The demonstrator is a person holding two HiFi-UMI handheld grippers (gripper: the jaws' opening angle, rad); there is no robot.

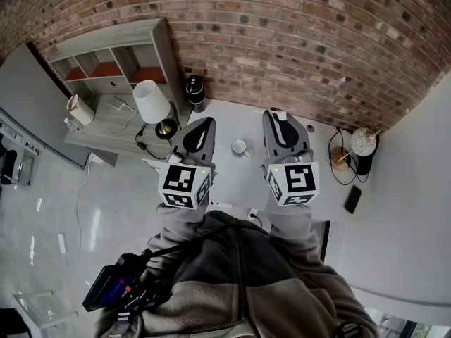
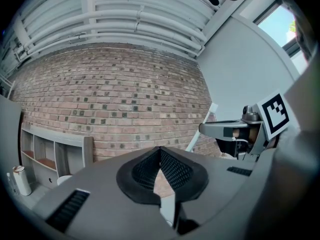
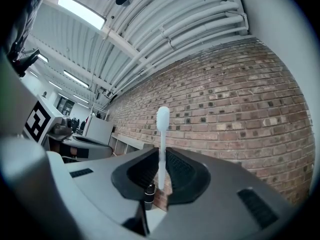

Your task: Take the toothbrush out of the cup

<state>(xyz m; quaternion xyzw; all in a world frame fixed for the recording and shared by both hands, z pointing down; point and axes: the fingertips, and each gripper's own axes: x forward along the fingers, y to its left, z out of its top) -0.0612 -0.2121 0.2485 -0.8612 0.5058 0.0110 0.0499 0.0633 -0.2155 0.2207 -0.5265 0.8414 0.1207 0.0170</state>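
Nearest, the left tongs (image 2: 160, 170) are pressed together on nothing. The right tongs (image 3: 161, 173) pinch the slim white plastic toothbrush (image 3: 162, 129), rounded head up. It's out, I'd say. Next comes a gentle set-down on the smooth white desk (image 1: 243, 178), near the small round cup (image 1: 239, 146).

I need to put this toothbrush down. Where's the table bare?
Bare white table lies behind the cup, up to the black canister and the brick wall; the toothbrush could go there. The right end is crowded: cables, a phone.
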